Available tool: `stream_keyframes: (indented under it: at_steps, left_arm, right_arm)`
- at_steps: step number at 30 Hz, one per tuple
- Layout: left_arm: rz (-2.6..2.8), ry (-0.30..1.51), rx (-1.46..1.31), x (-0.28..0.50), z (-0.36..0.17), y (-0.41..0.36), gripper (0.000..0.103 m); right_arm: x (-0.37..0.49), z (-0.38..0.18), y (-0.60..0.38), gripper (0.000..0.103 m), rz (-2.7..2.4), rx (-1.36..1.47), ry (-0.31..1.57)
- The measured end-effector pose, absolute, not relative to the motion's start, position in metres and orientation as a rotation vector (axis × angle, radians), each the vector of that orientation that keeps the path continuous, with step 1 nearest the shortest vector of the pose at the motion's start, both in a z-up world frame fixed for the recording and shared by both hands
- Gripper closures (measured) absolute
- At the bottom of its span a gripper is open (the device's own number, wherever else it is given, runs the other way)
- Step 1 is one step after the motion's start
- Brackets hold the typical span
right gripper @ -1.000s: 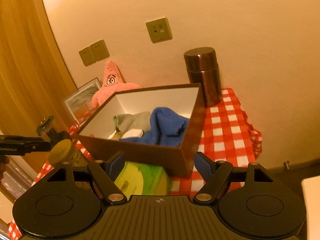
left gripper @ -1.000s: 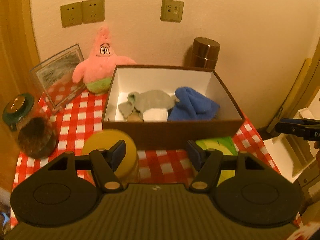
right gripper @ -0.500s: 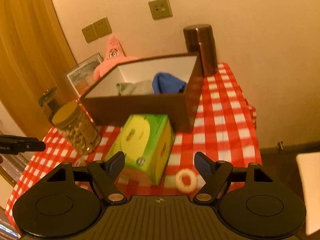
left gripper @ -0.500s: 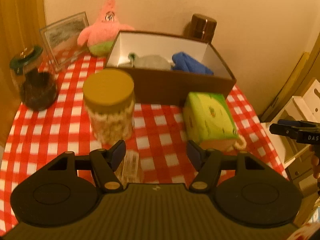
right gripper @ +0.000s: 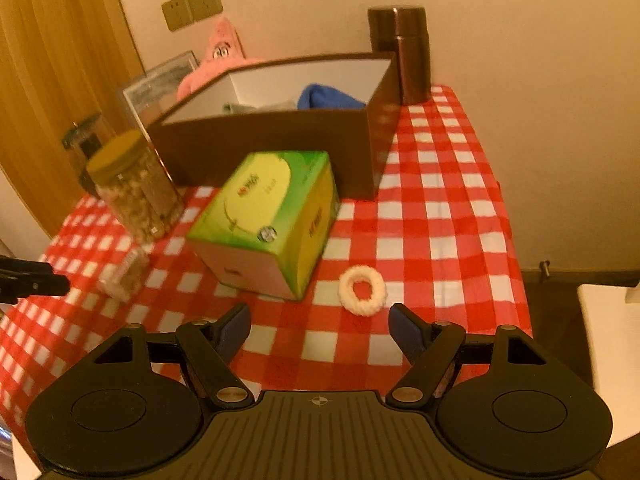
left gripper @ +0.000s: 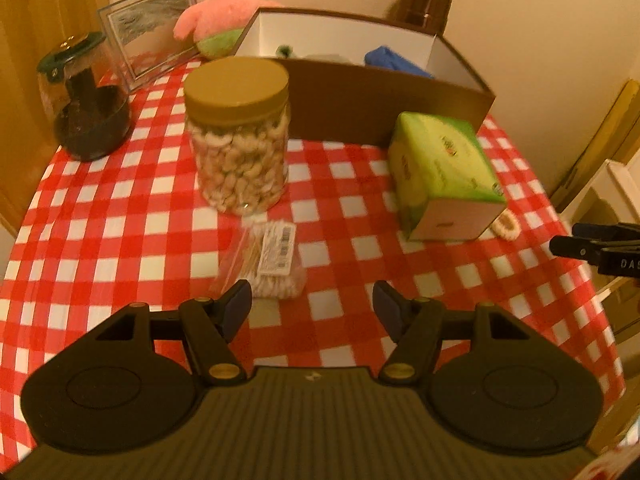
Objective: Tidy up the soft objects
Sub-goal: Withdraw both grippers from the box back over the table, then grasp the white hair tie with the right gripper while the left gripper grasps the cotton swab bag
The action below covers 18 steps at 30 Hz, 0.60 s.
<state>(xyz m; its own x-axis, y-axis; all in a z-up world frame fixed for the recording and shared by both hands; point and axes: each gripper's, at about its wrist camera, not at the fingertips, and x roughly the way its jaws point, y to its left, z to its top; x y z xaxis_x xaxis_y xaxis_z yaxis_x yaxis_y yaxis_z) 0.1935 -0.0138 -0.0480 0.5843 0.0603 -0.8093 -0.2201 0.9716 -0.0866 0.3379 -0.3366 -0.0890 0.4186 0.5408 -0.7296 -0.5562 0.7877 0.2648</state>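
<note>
A brown box [left gripper: 360,96] [right gripper: 280,140] stands at the back of the checked table and holds a blue cloth [left gripper: 394,62] [right gripper: 328,98] and a grey cloth [right gripper: 256,107]. A pink star plush [left gripper: 224,16] [right gripper: 220,60] sits behind the box on the left. A white fluffy ring [right gripper: 363,290] [left gripper: 506,226] lies next to a green tissue box [right gripper: 272,216] [left gripper: 444,172]. My left gripper [left gripper: 312,306] is open and empty over the table's front. My right gripper [right gripper: 320,328] is open and empty, just short of the ring.
A jar of nuts with a yellow lid [left gripper: 238,136] [right gripper: 134,192], a clear packet of sticks [left gripper: 268,260], a dark glass jar [left gripper: 86,108], a picture frame [left gripper: 148,28] and a brown metal flask [right gripper: 402,56] stand on the table. The table edge drops off at the right.
Both grippers have pulled back from the box toward the table's front and lowered. The packet, the tissue box and the ring have come into view. Both stay open.
</note>
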Motion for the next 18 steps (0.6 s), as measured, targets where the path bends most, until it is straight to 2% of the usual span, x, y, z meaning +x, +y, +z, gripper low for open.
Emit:
stream_keyframes:
  at_steps: [18]
  left_arm:
    - [0.238,0.976,-0.185,0.198,-0.084,0.002,0.038]
  right_arm:
    - [0.367,-0.133,-0.326,0.029,0.66,-0.108,0.917]
